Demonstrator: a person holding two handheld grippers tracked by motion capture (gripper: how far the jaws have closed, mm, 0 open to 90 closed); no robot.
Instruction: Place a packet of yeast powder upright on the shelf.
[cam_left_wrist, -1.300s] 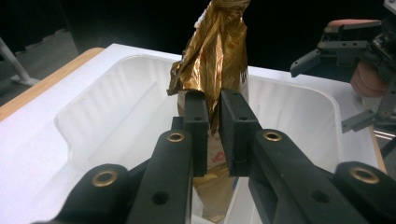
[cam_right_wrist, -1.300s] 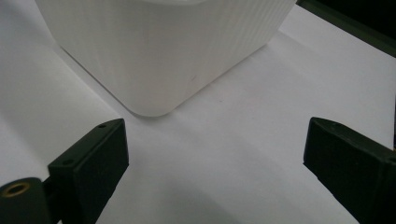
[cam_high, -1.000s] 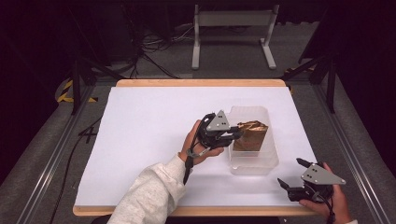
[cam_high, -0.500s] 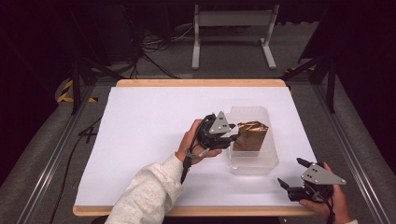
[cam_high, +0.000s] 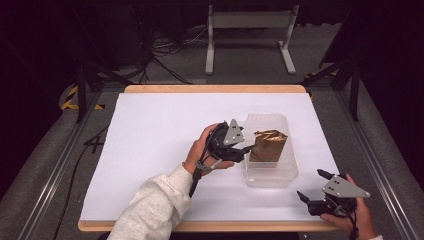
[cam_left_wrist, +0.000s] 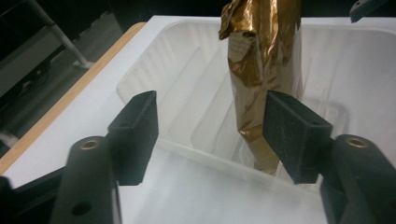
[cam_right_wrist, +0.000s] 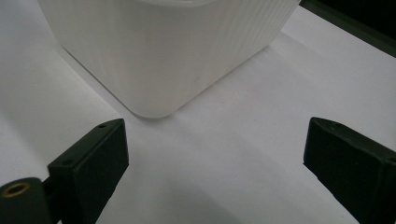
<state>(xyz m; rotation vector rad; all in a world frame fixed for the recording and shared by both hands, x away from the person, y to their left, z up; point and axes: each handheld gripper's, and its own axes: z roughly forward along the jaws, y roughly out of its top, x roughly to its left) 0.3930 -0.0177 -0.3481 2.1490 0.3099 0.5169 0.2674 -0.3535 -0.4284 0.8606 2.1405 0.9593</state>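
A crumpled gold foil bag (cam_high: 268, 144) stands upright inside a clear plastic container (cam_high: 271, 178) right of the table's middle. My left gripper (cam_high: 247, 148) is at the container's left wall, pointing at the bag. In the left gripper view its jaws stand open just outside the container rim (cam_left_wrist: 187, 148). The gold bag (cam_left_wrist: 261, 65) rises beyond them, nearer the right jaw, and nothing is held. My right gripper (cam_high: 310, 184) rests open near the table's front right corner. Its own view has the container's rounded corner (cam_right_wrist: 163, 51) ahead of the right gripper (cam_right_wrist: 215, 140).
White paper (cam_high: 160, 130) covers the wooden table top, and its left half is bare. The table's front edge (cam_high: 240, 226) runs just below the right hand. A metal stand (cam_high: 248, 35) and cables lie on the floor beyond the table.
The left gripper has shifted very slightly to the left beside the container. The bag, the container and the right gripper have stayed where they were.
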